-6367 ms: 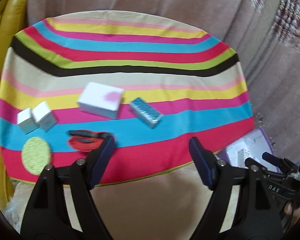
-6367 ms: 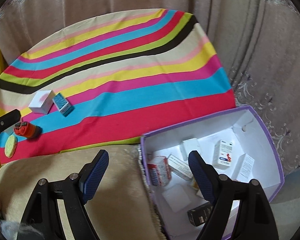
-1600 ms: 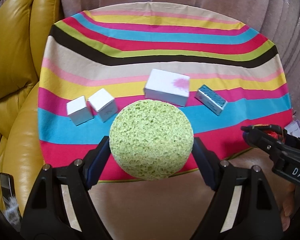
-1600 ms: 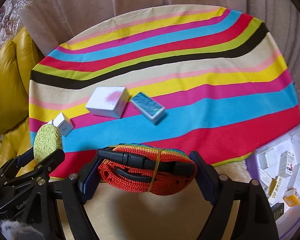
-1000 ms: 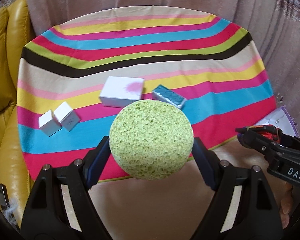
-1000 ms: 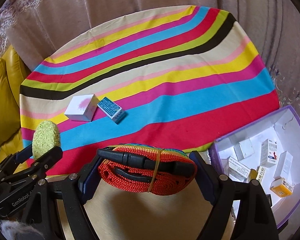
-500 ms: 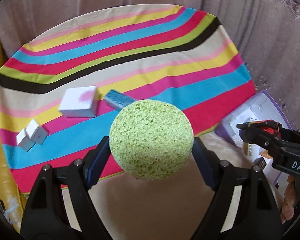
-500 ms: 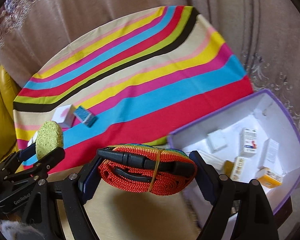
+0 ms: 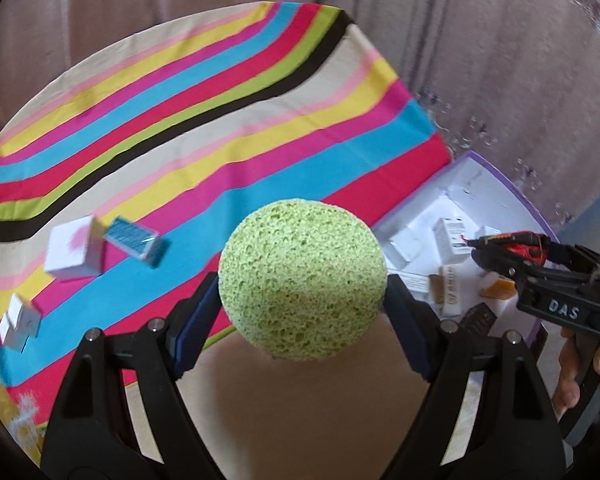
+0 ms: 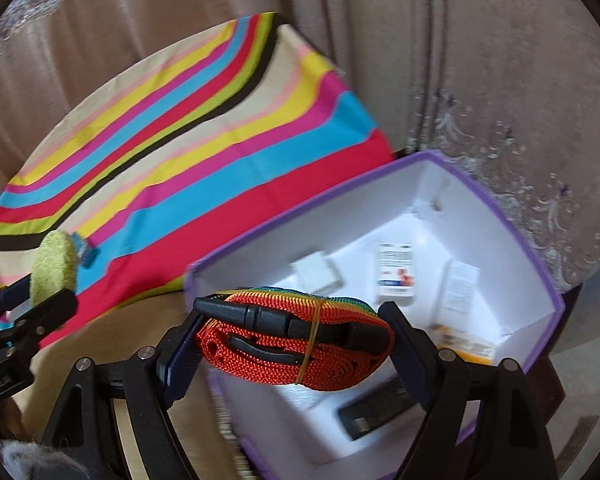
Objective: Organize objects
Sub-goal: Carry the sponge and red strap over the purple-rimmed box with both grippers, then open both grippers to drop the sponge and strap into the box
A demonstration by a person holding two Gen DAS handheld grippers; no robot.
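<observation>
Left wrist view
Left gripper [image 9: 302, 300]: fingers clamped on the round green sponge [image 9: 302, 280], held up over the striped cloth's [image 9: 204, 128] near edge.
Left on the cloth: white box [image 9: 74, 250], blue box [image 9: 134, 237], two small white cubes [image 9: 18, 322].

Right wrist view
Right gripper [image 10: 290, 350]: fingers gripping the red strap bundle [image 10: 292, 346], right above the purple-rimmed box's [image 10: 512, 232] near-left corner.
Inside that box: small cartons [image 10: 396, 270].

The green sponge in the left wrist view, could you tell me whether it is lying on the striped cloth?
No, the green sponge is clamped between the fingers of the left claw, held up in front of the striped cloth.
</observation>
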